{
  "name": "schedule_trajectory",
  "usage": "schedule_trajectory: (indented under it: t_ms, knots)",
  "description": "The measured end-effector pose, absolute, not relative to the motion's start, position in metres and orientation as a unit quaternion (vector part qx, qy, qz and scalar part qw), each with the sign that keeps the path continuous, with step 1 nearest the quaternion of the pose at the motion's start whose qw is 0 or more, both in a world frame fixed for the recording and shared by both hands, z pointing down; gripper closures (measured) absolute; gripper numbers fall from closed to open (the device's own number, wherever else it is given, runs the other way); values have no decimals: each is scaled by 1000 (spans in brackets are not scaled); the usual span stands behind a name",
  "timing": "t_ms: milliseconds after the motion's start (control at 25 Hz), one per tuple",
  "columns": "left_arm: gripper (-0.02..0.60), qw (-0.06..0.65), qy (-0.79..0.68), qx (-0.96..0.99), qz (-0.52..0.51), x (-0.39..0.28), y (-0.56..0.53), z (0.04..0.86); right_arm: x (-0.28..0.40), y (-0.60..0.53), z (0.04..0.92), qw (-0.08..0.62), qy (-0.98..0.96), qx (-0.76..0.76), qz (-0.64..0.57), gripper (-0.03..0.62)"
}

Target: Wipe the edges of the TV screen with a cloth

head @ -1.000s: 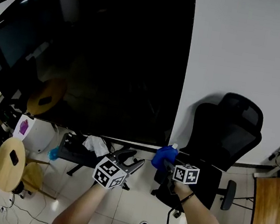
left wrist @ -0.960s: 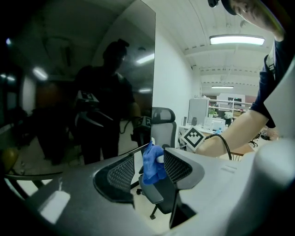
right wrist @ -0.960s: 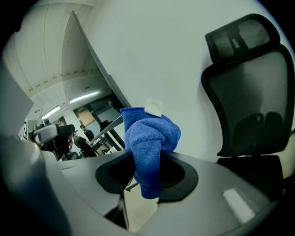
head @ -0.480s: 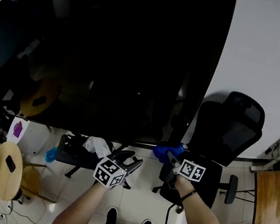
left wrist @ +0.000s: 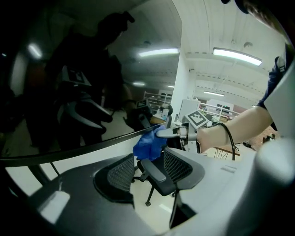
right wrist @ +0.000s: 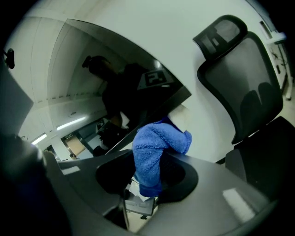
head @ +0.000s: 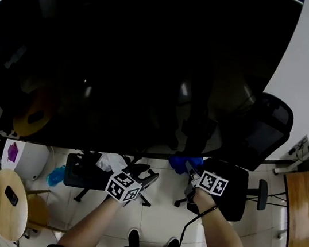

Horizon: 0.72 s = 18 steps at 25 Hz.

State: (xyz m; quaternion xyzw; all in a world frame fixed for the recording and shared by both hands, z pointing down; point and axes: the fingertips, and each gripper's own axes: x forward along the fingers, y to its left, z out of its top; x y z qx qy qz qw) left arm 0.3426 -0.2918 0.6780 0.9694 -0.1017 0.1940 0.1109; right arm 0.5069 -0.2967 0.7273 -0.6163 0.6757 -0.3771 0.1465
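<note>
Below the TV screen (head: 124, 57), head view: I log my right hand-held gripper (head: 190, 168) holding a blue cloth (head: 182, 163) against the screen's bottom edge, near the lower right corner. My left hand-held gripper (head: 148, 173) sits just beside it, clear of the screen.
Left gripper view: jaws partly apart, nothing between them; cloth touching the edge ahead.
Right gripper view: jaws clamped on the cloth; black office chair (right wrist: 244, 78) behind.

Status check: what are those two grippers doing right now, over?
Right gripper shut on blue cloth, cloth at TV screen bottom edge. Left gripper open, empty. Office chair below, not blocking.
</note>
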Motion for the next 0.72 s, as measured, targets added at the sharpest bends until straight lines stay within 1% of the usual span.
schedule_trajectory:
  t_ms: [320,520,720]
  knots:
    - [393,108,-121,966,204,294,-308,684,444,-312,724,161,680,-604,-384,453]
    - [393,109,-145,963,200,261,-319,684,403,-326,721,132,704,-588,-376,453]
    - [393,114,-151,962,195,208,-338,687,345,-345,722,128,709,-578,-384,453]
